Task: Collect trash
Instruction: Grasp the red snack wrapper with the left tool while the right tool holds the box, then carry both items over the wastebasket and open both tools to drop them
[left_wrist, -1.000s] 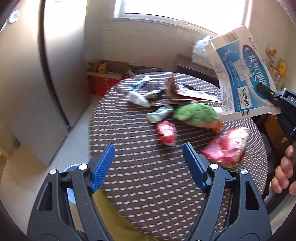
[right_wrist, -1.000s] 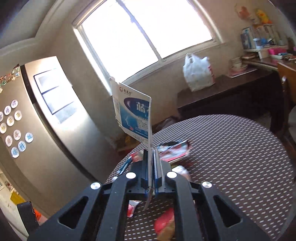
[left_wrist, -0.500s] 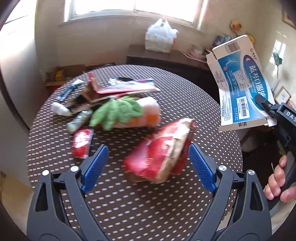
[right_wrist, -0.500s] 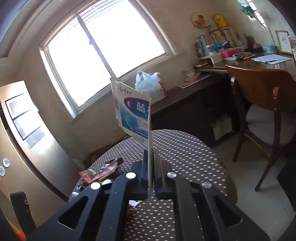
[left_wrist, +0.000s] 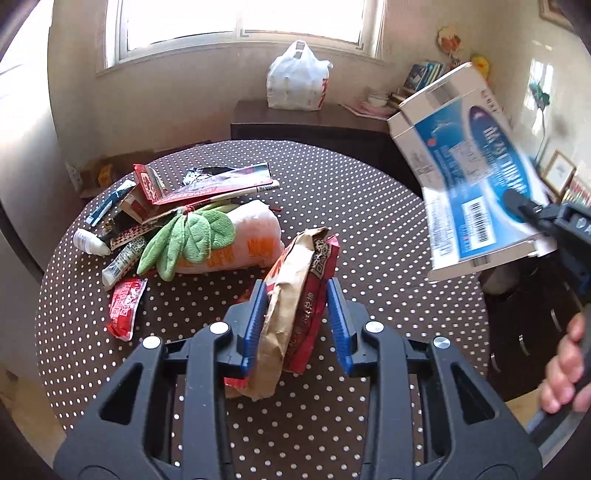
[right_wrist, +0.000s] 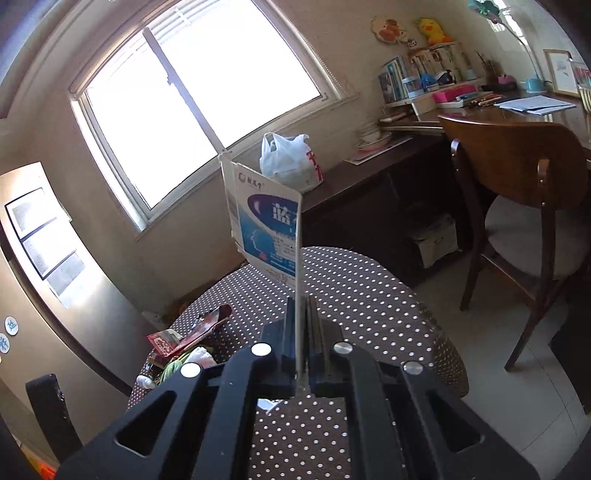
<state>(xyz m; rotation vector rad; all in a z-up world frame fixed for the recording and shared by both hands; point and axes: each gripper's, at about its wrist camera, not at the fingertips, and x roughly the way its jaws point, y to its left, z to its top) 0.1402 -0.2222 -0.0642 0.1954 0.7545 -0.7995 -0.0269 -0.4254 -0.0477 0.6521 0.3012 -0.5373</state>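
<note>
Right gripper (right_wrist: 299, 354) is clamping the flattened blue-and-white cardboard box (left_wrist: 476, 177); left gripper (left_wrist: 295, 325), jaws apart, is straddling a crumpled red-and-brown snack bag (left_wrist: 295, 306). Loads of wrappers are waiting on the dotted brown round table (left_wrist: 369, 221).

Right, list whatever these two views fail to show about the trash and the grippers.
- Left gripper: left wrist view, the red and brown snack bag sits between the blue pads; the right pad shows a gap, so a firm grip is uncertain.
- Blue and white carton: print motion-blurred in that view, seen edge-on in the right wrist view.
- Any trash bin: in neither view.
</note>
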